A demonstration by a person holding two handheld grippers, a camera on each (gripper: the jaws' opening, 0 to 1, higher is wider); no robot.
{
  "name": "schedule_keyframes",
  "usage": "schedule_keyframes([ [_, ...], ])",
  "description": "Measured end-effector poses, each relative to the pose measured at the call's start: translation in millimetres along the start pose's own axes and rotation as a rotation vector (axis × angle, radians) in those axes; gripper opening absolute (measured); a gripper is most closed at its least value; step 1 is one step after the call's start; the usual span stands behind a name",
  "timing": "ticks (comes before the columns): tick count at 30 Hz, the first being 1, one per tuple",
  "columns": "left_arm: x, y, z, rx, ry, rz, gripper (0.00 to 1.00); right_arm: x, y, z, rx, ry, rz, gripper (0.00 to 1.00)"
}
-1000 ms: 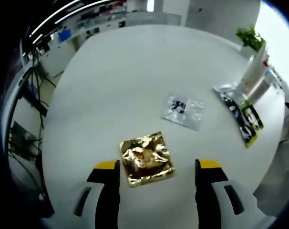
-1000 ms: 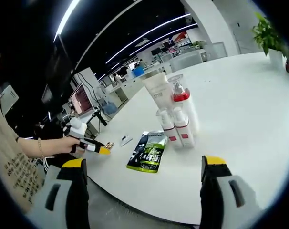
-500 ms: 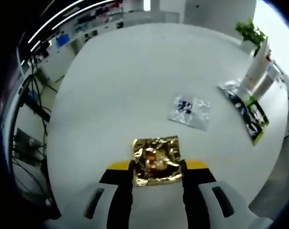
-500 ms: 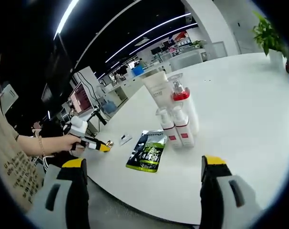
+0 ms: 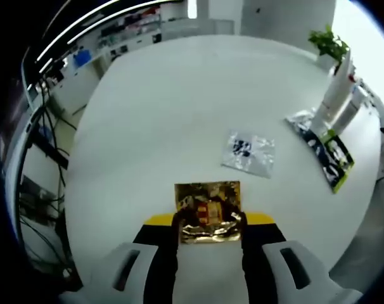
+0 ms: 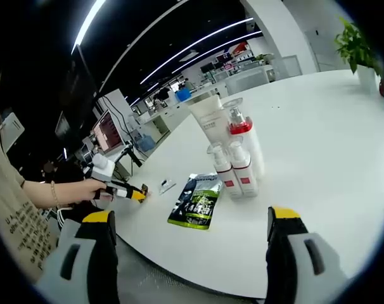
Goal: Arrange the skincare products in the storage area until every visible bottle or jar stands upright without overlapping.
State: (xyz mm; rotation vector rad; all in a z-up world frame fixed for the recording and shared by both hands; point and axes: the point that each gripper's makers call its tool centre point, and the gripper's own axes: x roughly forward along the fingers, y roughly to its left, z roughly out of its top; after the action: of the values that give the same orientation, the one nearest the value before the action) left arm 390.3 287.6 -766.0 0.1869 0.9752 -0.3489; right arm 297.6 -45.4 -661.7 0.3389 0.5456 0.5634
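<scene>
In the left gripper view my left gripper (image 5: pixel 208 221) is shut on a crinkled gold foil sachet (image 5: pixel 208 201) near the table's front edge. A clear silver sachet (image 5: pixel 248 152) lies flat beyond it, and a black-and-green pouch (image 5: pixel 326 151) lies further right beside a white tube (image 5: pixel 336 92). In the right gripper view my right gripper (image 6: pixel 191 221) hangs open above the table edge with nothing between its fingers. Ahead of it stand two small white bottles (image 6: pixel 234 168), a taller red-collared pump bottle (image 6: pixel 241 136) and a white tube (image 6: pixel 210 119). The black-and-green pouch (image 6: pixel 196 200) lies flat before them.
The round white table (image 5: pixel 179 107) carries everything. A potted plant (image 5: pixel 329 45) stands at its far right. In the right gripper view a person's hand holds the left gripper (image 6: pixel 119 190) at the table's left edge, near the small silver sachet (image 6: pixel 166 185). Desks and monitors (image 6: pixel 108 133) fill the room behind.
My left gripper moved forward and shut on the gold sachet, which now sits slightly raised between its jaws. The right gripper has not moved.
</scene>
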Motion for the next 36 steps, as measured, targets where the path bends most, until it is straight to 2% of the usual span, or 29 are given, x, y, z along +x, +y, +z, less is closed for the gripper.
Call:
schedule_keyframes([
  [8, -3.1, -8.6, 18.4, 0.040, -0.046, -0.035, 0.35, -0.1, -0.1, 0.4, 0.001, -0.003, -0.001, 1.00],
  [13, -3.3, -21.8, 32.8, 0.097, -0.076, -0.079, 0.35, 0.0, -0.5, 0.5, 0.002, -0.003, -0.003, 1.00],
  [17, 0.1, -29.8, 37.6, 0.199, -0.057, -0.100, 0.35, 0.1, -1.0, 0.8, 0.002, -0.005, -0.004, 1.00],
  [19, 0.7, -32.6, 41.3, 0.207, -0.059, -0.109, 0.35, 0.0, -1.0, 0.8, 0.003, -0.005, -0.005, 1.00],
  [25, 2.9, -43.2, 61.7, 0.301, -0.096, -0.154, 0.35, -0.1, -1.6, 0.8, 0.003, -0.005, -0.007, 1.00],
  [28, 5.6, -51.9, 68.9, 0.386, -0.096, -0.186, 0.35, -0.1, -1.8, 0.8, 0.004, -0.005, -0.007, 1.00],
  [31, 9.6, -65.0, 70.9, 0.475, -0.072, -0.230, 0.35, -0.1, -2.2, 0.9, 0.005, -0.005, -0.009, 1.00],
  [36, 16.3, -82.4, 73.5, 0.565, -0.050, -0.285, 0.35, -0.8, -3.0, 1.6, 0.009, -0.010, -0.013, 1.00],
])
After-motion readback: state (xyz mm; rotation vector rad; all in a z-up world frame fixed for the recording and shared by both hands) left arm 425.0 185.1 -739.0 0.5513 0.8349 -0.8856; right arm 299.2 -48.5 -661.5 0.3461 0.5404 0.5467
